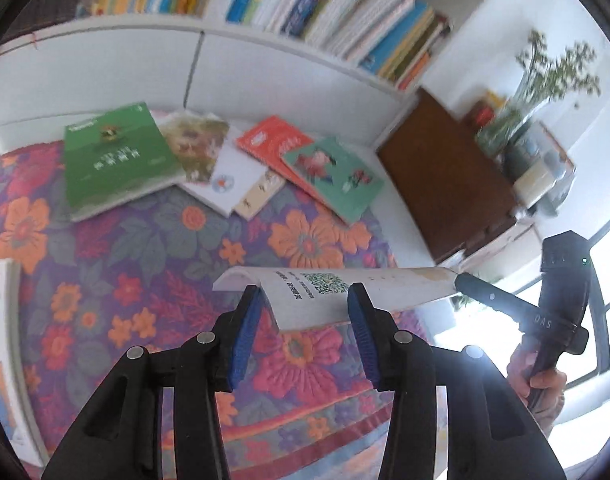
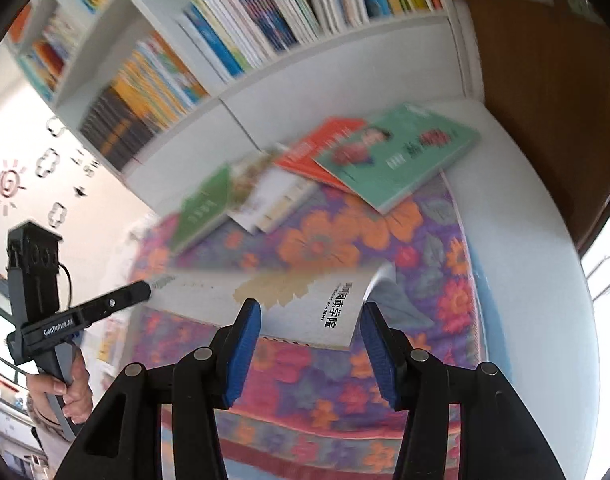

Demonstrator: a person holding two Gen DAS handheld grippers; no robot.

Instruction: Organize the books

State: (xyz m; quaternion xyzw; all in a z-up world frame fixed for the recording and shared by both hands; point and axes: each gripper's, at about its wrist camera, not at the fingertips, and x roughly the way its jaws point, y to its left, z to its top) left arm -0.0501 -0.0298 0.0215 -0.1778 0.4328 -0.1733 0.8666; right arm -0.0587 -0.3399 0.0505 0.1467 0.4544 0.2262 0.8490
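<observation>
Books lie scattered on the floral quilt (image 1: 145,264) below a white bookshelf (image 1: 265,46): a green book (image 1: 117,160), an orange book (image 1: 265,140) and a teal book (image 1: 337,176) overlap a few paler ones in a loose row near the shelf's base. A white book (image 1: 325,292) is the one being handled. It hangs in the air above the quilt, carried level between the two grippers, one at each end.

The left gripper (image 1: 305,292) stands partly closed. Its blue pads press on a bowed corner of the white book (the back cover with a printed square code faces the camera). The right gripper (image 2: 311,306) is also partly closed, a little wider, with the opposite corner between its pads. The cover here shows black lettering, and a few pages fan up beside the right-hand pad.

Each wrist view shows the other gripper's fingertip meeting the far edge of the book, with a hand (image 2: 75,384) around the handle. A brown wooden cabinet (image 1: 445,172) stands beside the quilt, and a vase of greenery (image 1: 545,80) stands beyond it. Both views are blurred.
</observation>
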